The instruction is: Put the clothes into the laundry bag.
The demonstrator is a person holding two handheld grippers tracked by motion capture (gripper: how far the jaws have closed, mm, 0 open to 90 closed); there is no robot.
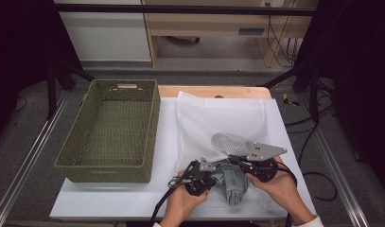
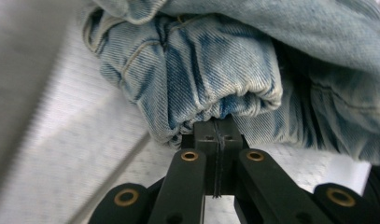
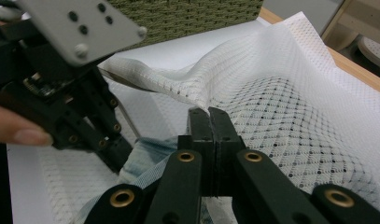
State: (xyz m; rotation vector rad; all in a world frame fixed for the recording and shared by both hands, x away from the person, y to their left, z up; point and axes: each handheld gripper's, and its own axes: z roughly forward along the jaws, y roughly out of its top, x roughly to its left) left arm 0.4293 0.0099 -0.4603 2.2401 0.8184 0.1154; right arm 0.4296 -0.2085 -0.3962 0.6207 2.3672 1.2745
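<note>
With the left gripper (image 2: 214, 128) pinching the rolled jeans (image 1: 231, 182) at the table's near edge and the right gripper (image 3: 208, 116) pinching the mesh laundry bag's (image 3: 281, 107) lifted rim, bagging was underway, and the jeans likely needed pushing inside next.

No legible text, no labels, no brand marks, no numbers, no signs on any surface in the high view, the left gripper view or the right gripper view
</note>
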